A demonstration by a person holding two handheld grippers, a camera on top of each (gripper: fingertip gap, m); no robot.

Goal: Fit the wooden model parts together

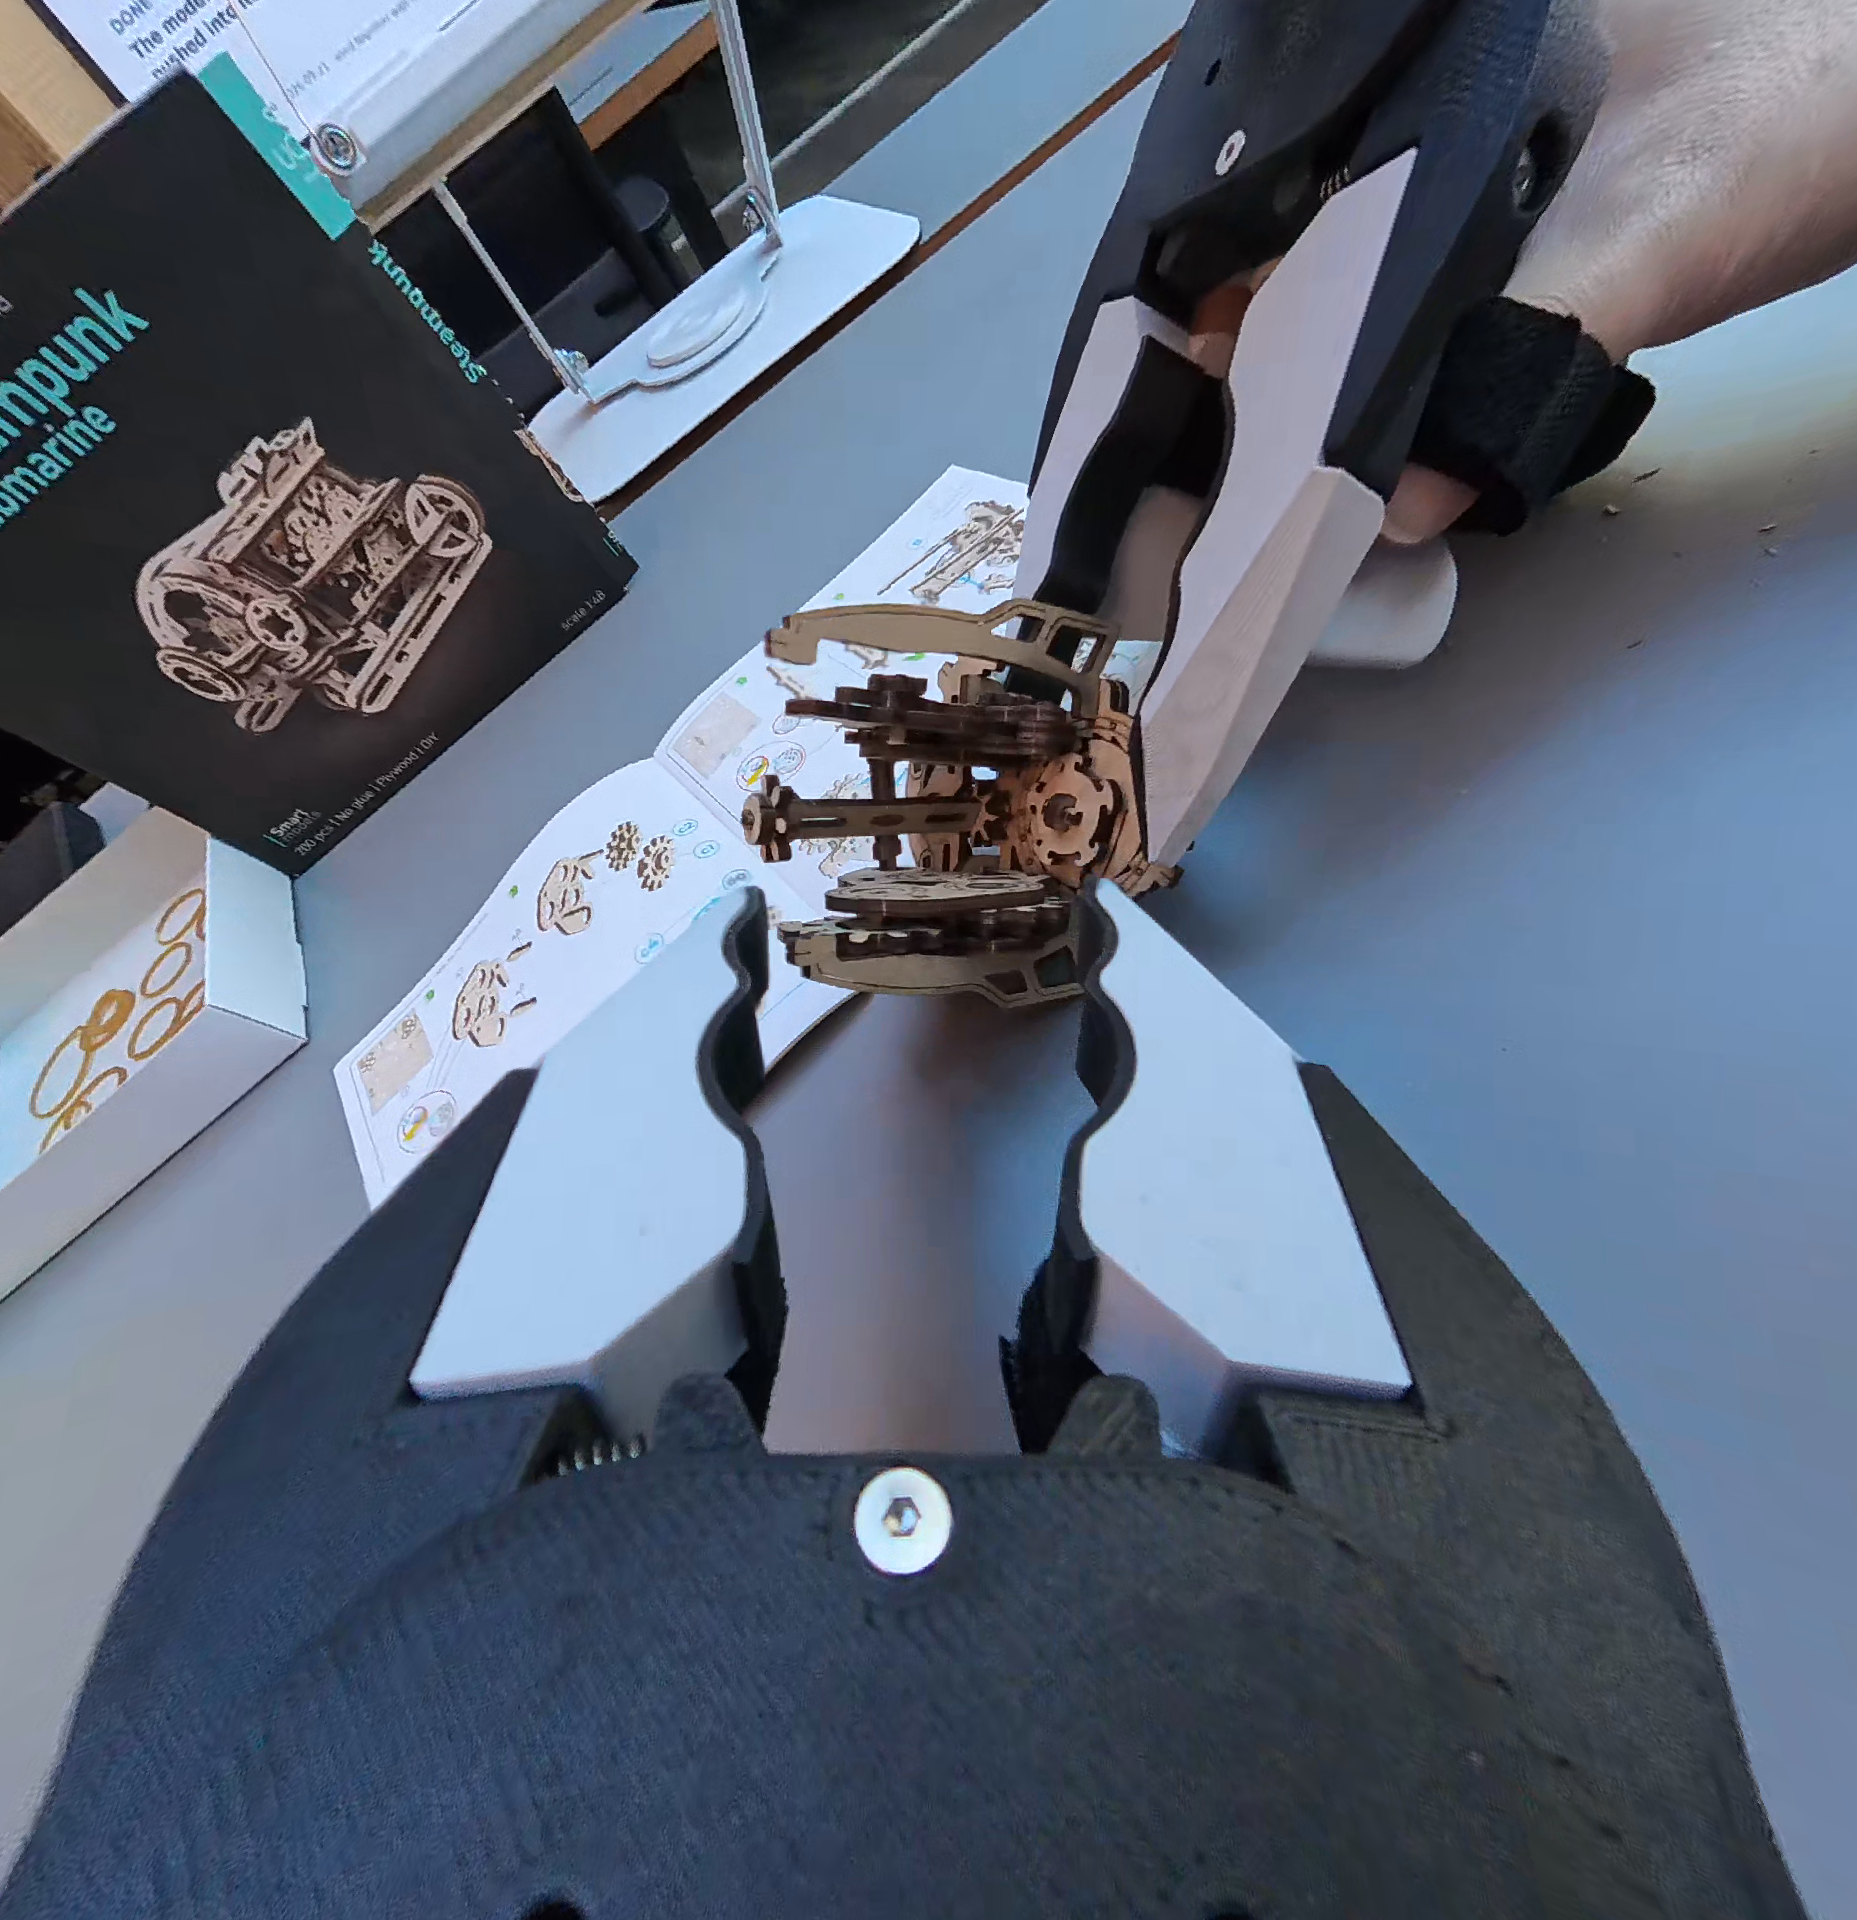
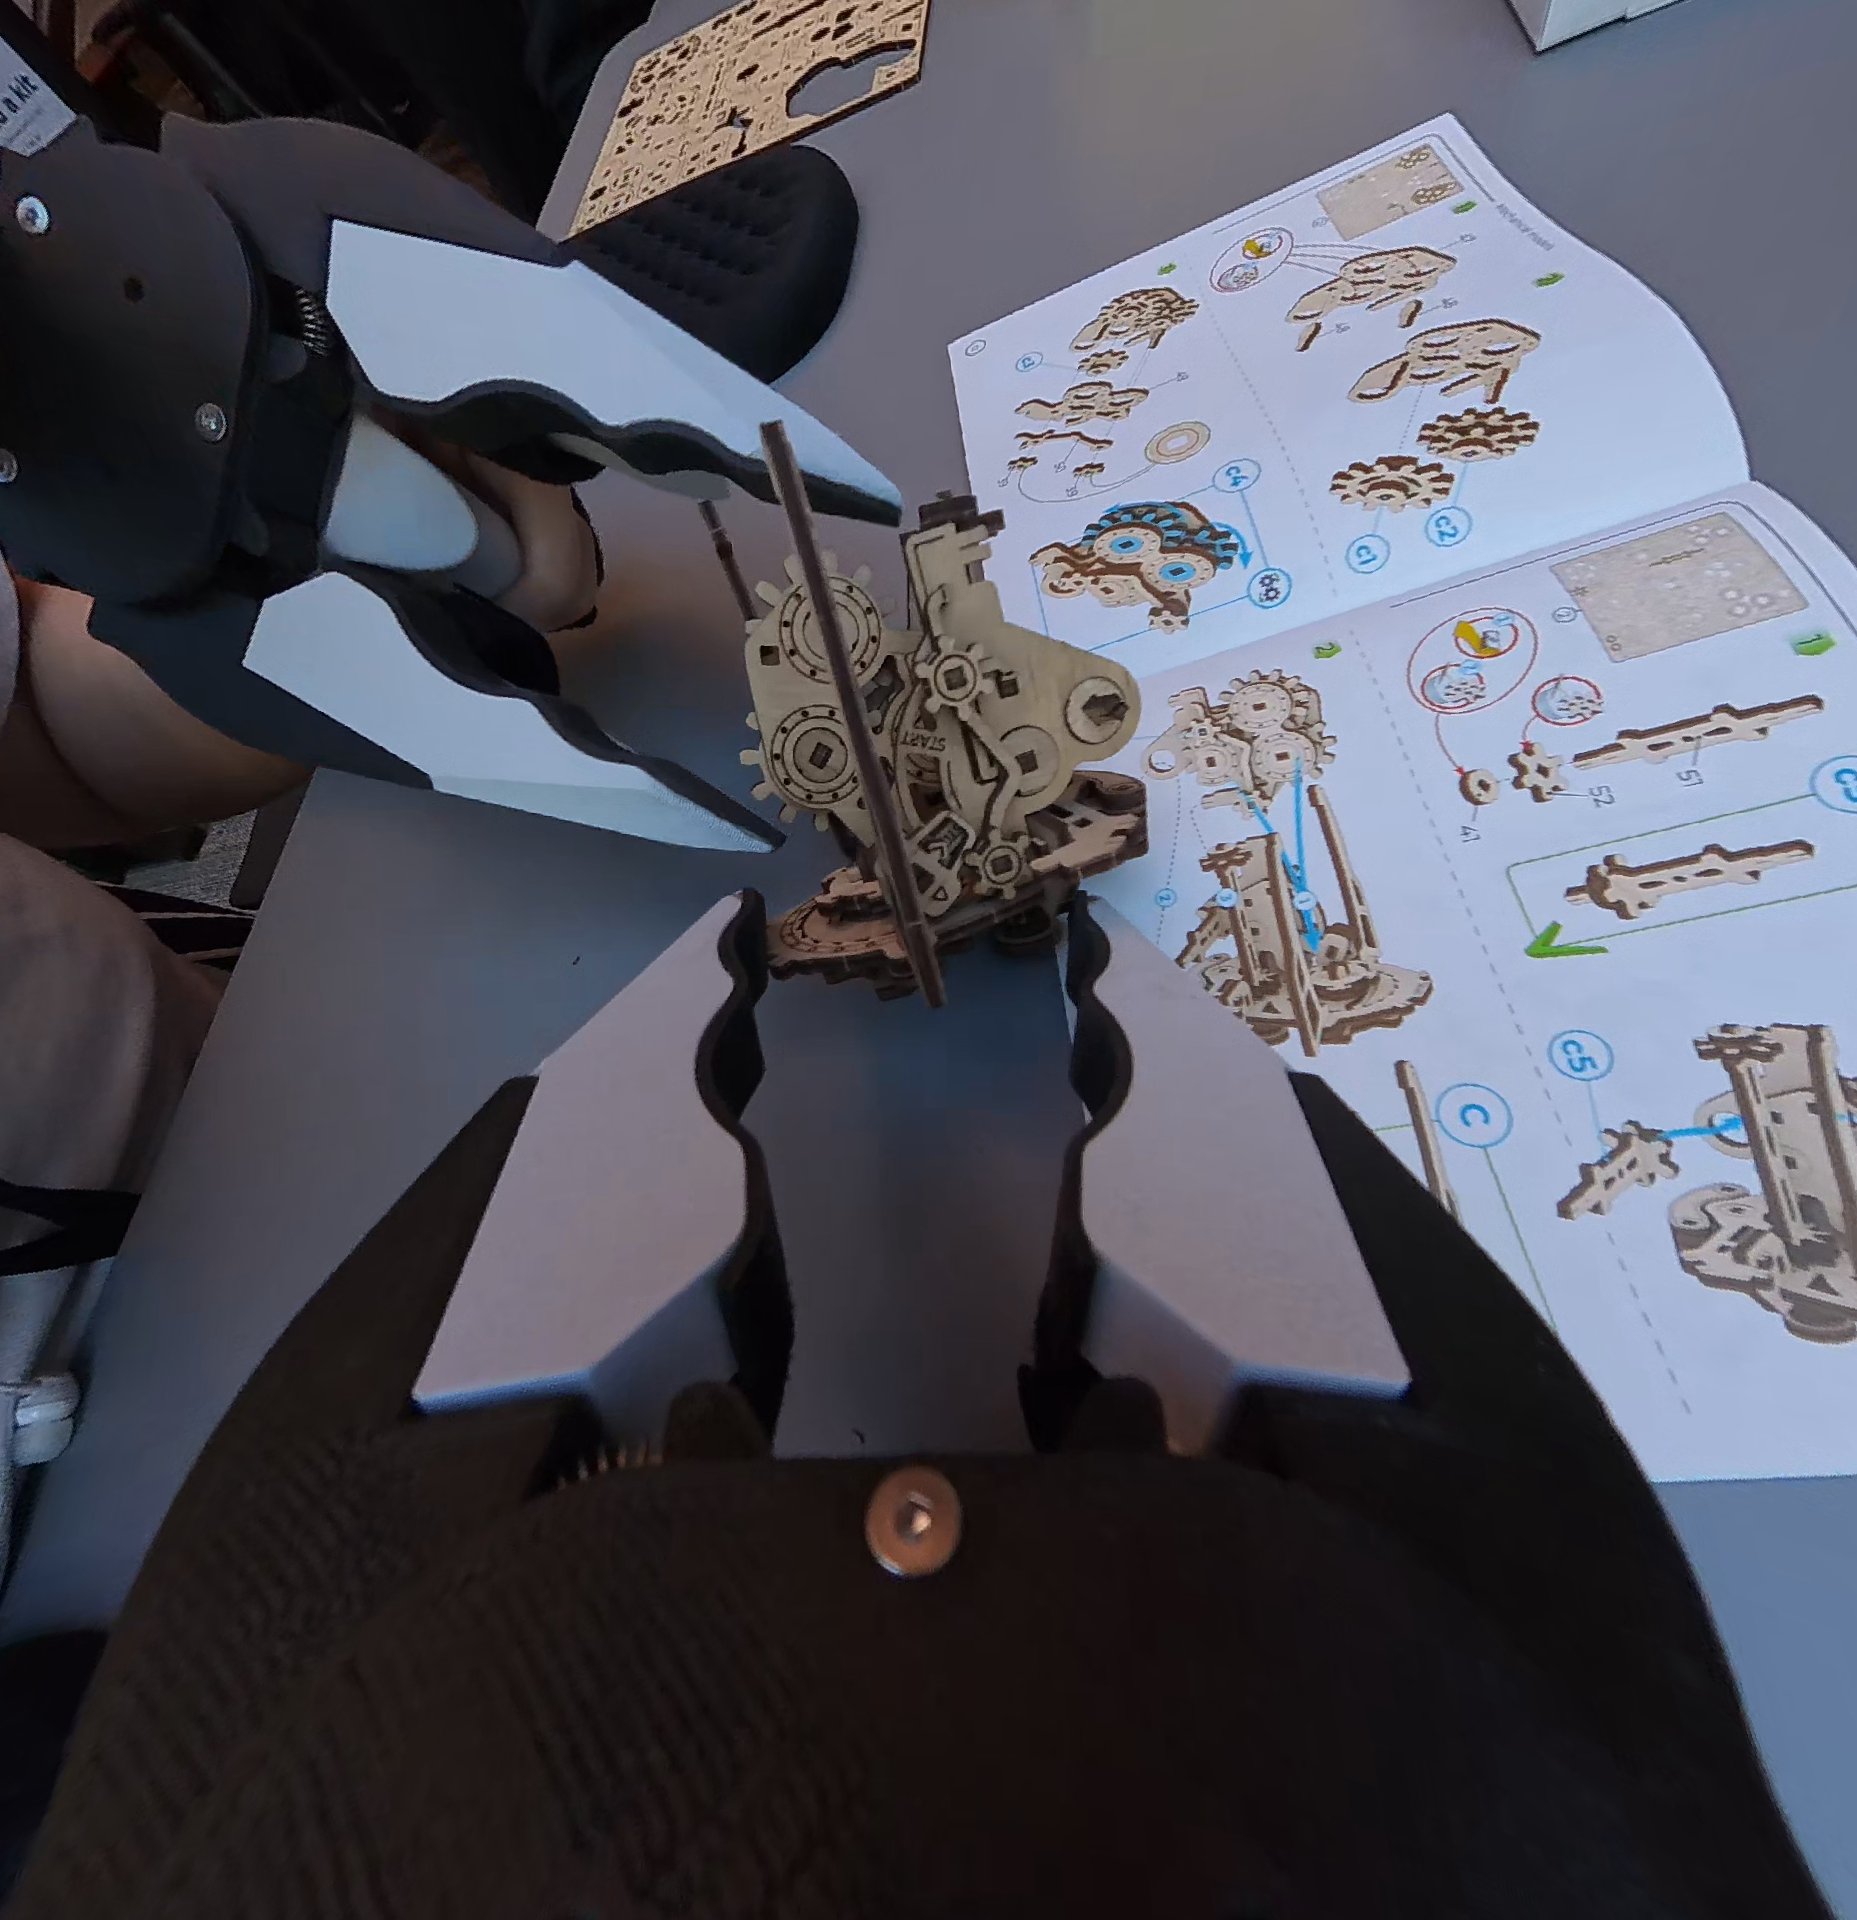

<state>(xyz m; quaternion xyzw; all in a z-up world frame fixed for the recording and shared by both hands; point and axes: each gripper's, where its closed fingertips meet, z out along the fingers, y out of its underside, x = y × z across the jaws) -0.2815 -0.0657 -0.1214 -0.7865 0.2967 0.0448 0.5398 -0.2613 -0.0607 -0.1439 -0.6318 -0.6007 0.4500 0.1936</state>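
The left gripper (image 2: 830, 665), fingers spread and empty, hung beside the wooden model (image 2: 924, 748). The model stood on the grey counter (image 2: 436, 987) at the edge of the instruction booklet (image 2: 1423, 623). The right gripper (image 2: 908, 925) seemingly clasped its base. A careless squeeze risked snapping a gear. Its thin side plate (image 2: 851, 707) ran roughly upright, leaning slightly.

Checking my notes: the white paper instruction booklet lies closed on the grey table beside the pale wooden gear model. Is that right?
Not quite: the white paper instruction booklet lies open, pages spread, as the right wrist view shows. It does lie on the grey table beside the pale wooden gear model.
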